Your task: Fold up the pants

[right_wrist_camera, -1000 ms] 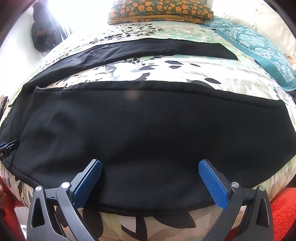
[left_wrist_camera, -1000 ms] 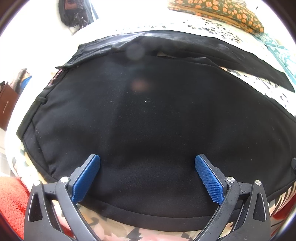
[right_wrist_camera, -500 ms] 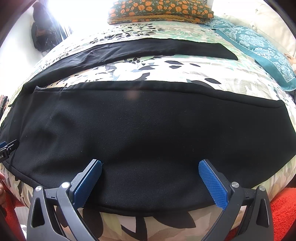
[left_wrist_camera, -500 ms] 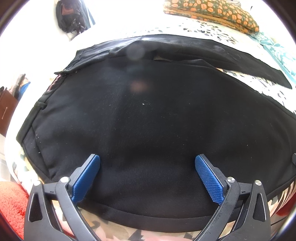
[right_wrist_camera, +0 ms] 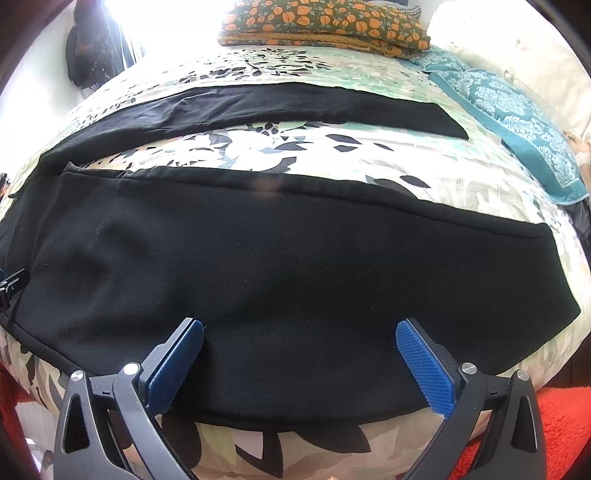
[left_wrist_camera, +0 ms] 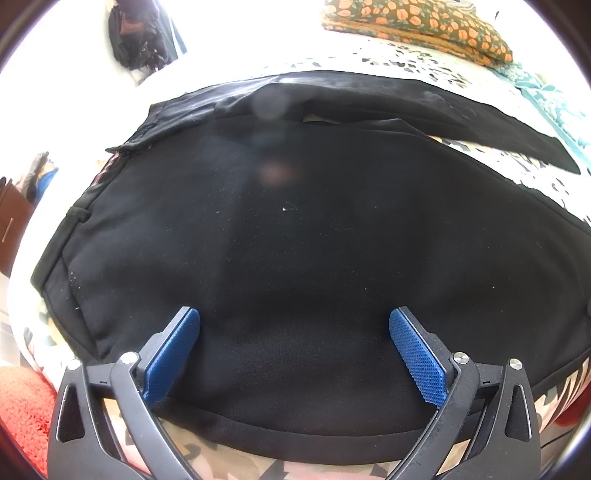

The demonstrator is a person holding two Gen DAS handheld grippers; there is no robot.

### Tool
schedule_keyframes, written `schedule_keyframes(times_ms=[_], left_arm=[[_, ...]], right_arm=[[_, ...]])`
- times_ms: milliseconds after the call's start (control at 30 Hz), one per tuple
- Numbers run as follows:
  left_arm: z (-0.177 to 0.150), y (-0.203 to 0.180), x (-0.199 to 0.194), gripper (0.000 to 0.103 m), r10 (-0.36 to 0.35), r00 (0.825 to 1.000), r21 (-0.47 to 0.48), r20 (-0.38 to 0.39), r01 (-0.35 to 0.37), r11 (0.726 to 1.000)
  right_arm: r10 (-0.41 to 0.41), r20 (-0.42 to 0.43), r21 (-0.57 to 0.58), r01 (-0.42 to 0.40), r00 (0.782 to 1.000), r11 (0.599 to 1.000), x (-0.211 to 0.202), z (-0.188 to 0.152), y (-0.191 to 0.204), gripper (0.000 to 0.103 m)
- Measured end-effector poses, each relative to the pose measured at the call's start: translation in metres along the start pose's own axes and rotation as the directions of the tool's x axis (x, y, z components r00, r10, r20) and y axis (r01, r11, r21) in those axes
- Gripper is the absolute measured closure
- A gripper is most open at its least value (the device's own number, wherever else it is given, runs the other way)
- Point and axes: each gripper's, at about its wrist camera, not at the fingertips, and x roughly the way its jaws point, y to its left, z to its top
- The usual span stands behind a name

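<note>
Black pants (left_wrist_camera: 295, 240) lie spread flat on a floral bedspread (right_wrist_camera: 314, 155), waistband at the left, legs running right. The near leg (right_wrist_camera: 295, 266) fills the right wrist view; the far leg (right_wrist_camera: 277, 107) lies apart behind it. My left gripper (left_wrist_camera: 294, 325) is open and empty, hovering over the seat part near the pants' front edge. My right gripper (right_wrist_camera: 300, 334) is open and empty over the near leg's front edge. The left gripper's tip (right_wrist_camera: 11, 282) shows at the left edge of the right wrist view.
An orange-flowered folded blanket (right_wrist_camera: 325, 26) and teal pillows (right_wrist_camera: 517, 118) lie at the bed's far end. A dark bag (left_wrist_camera: 144, 33) hangs on the back wall. A red rug (right_wrist_camera: 561, 435) lies on the floor below the bed's front edge.
The left wrist view has shifted slightly, so the pants sit a little lower and to the right in it. The right gripper has barely moved. Both stay open.
</note>
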Motion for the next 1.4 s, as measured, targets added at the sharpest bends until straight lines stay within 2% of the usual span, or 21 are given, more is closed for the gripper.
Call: schedule_keyframes(times_ms=[567,833,900,967,1067,1133,1267,1333,1400], left_arm=[[0.0,0.0,0.0,0.0,0.006,1.0,-0.011,0.012,-0.006,1.0],[0.004,0.007,0.0,0.001,-0.015,1.0,-0.026,-0.005,0.015,1.0],[0.009,0.013,-0.002,0.001,-0.046,0.999,-0.044,-0.019,0.045,0.998],[0.013,0.02,-0.008,0.001,-0.089,0.996,-0.073,0.007,0.089,0.993],[0.018,0.031,-0.018,0.001,-0.117,0.991,-0.109,0.066,0.124,0.986],[0.021,0.037,-0.021,0.001,-0.11,0.99,-0.116,0.09,0.12,0.986],[0.024,0.045,-0.021,0.001,-0.078,0.992,-0.121,0.104,0.09,0.989],[0.026,0.046,-0.02,0.001,-0.083,0.991,-0.13,0.101,0.095,0.987],[0.032,0.045,-0.018,0.001,-0.092,0.991,-0.136,0.095,0.104,0.985]], right_arm=[[-0.181,0.069,-0.086,0.186,0.981,0.979,-0.009,0.006,0.005,0.0],[-0.189,0.08,-0.038,0.193,0.979,0.981,-0.013,0.01,-0.005,0.0],[-0.152,0.087,-0.012,0.153,0.985,0.988,-0.017,0.012,-0.01,0.0],[-0.051,0.126,0.034,0.048,0.991,0.998,-0.026,0.015,-0.019,0.0],[0.12,0.221,0.081,-0.141,0.968,0.987,-0.043,0.019,-0.033,0.0],[0.186,0.226,0.106,-0.214,0.956,0.971,-0.043,0.024,-0.043,0.0],[0.297,0.182,0.165,-0.327,0.937,0.931,-0.031,0.059,-0.083,0.0],[0.306,0.17,0.187,-0.335,0.937,0.923,-0.024,0.089,-0.112,0.0],[0.285,0.146,0.226,-0.313,0.947,0.922,-0.013,0.127,-0.147,0.0]])
